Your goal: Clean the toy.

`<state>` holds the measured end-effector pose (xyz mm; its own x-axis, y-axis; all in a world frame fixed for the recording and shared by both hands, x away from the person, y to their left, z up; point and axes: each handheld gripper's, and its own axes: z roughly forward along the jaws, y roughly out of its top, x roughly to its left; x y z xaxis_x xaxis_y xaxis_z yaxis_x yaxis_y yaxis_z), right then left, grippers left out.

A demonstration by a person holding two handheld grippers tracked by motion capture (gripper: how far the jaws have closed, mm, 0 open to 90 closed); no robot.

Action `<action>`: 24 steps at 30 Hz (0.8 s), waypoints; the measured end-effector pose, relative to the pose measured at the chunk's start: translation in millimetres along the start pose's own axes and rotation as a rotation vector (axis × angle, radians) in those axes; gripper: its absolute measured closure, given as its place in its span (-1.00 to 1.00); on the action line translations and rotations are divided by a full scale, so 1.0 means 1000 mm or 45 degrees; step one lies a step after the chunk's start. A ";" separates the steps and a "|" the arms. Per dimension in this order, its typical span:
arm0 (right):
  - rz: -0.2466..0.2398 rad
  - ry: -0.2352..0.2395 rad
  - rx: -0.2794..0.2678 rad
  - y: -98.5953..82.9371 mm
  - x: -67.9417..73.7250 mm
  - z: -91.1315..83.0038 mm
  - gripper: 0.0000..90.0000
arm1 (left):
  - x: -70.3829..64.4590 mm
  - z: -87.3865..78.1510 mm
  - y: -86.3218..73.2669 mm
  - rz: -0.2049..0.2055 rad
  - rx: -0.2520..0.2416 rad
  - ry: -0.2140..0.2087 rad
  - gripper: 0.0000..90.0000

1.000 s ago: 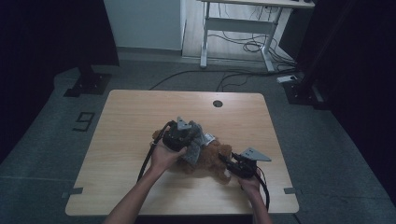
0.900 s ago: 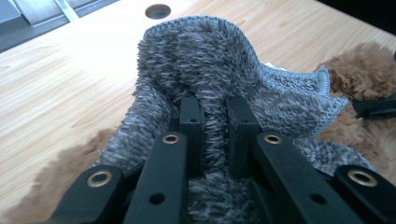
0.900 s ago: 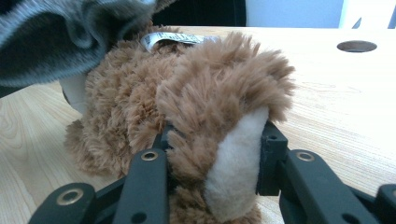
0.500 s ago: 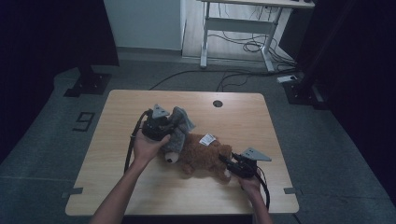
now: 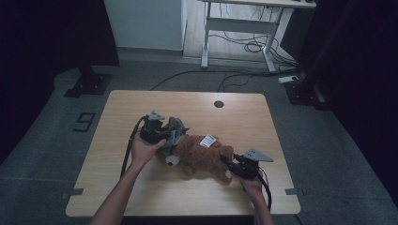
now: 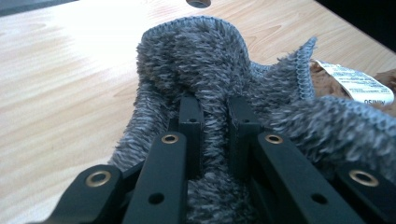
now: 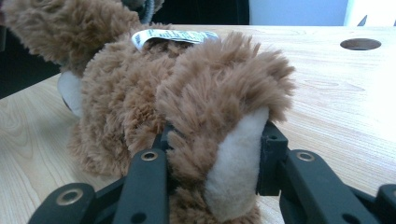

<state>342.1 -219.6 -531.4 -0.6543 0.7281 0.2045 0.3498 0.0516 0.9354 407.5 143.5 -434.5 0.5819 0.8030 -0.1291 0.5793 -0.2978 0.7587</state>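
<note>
Teddy bear (image 5: pixel 202 157) label (image 6: pixel 355 83) text reads mirrored, illegible; grey cloth (image 6: pixel 210 70) clamped.

a plush bear (image 5: pixel 202 157) lies on its side on the table (image 5: pixel 244 112), about midway between the side edges and nearer the person's edge. the knitted cloth (image 5: pixel 172 132) sits at its left end, toward the far side, pinched by the left gripper (image 5: pixel 162 133) — which lies just left of the bear. the right gripper (image 5: pixel 231 168) clamps a foot (image 7: pixel 224 154) at the bear's right end. a sewn label (image 5: pixel 207 140) rests on top of the bear. a cable hole (image 5: pixel 218 104) lies behind, near the far edge — well apart from the bear.
</note>
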 end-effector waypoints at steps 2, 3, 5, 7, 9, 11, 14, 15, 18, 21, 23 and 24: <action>0.000 -0.002 -0.001 0.000 -0.001 0.000 0.42 | 0.004 -0.006 -0.007 -0.001 -0.009 0.015 0.75; 0.001 -0.003 -0.001 0.000 -0.001 -0.001 0.42 | 0.007 -0.009 -0.011 -0.002 -0.011 0.026 0.75; 0.001 -0.005 -0.001 0.000 -0.002 -0.001 0.42 | 0.013 -0.014 -0.019 -0.025 -0.015 0.038 0.75; 0.000 -0.006 -0.001 0.000 -0.002 -0.001 0.42 | 0.019 -0.018 -0.029 -0.042 -0.013 0.048 0.75; 0.000 -0.005 -0.002 0.000 -0.002 -0.001 0.42 | 0.024 -0.021 -0.038 -0.053 -0.008 0.058 0.75; 0.001 -0.004 -0.002 0.000 -0.002 -0.001 0.42 | 0.028 -0.022 -0.045 -0.067 -0.001 0.073 0.75; 0.002 -0.007 -0.002 0.000 -0.002 -0.001 0.42 | 0.032 -0.027 -0.048 -0.091 -0.008 0.069 0.75; 0.002 -0.008 -0.001 0.000 -0.002 -0.001 0.42 | 0.030 -0.030 -0.046 -0.090 -0.040 0.060 0.76; 0.007 -0.013 -0.005 -0.001 -0.003 0.000 0.42 | 0.013 -0.040 -0.030 -0.034 -0.116 0.023 0.76; 0.012 -0.013 -0.009 -0.001 -0.003 0.001 0.42 | -0.014 -0.039 -0.009 0.056 -0.134 -0.021 0.76; 0.008 -0.013 -0.008 -0.001 -0.002 0.001 0.42 | -0.032 -0.032 0.003 0.101 -0.131 -0.053 0.75; 0.010 -0.012 -0.008 -0.001 -0.002 0.000 0.42 | -0.041 -0.028 0.008 0.120 -0.123 -0.065 0.75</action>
<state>343.5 -220.9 -533.1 -0.6454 0.7348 0.2088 0.3504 0.0420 0.9356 372.8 122.6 -405.4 0.6608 0.7458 -0.0848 0.4644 -0.3175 0.8268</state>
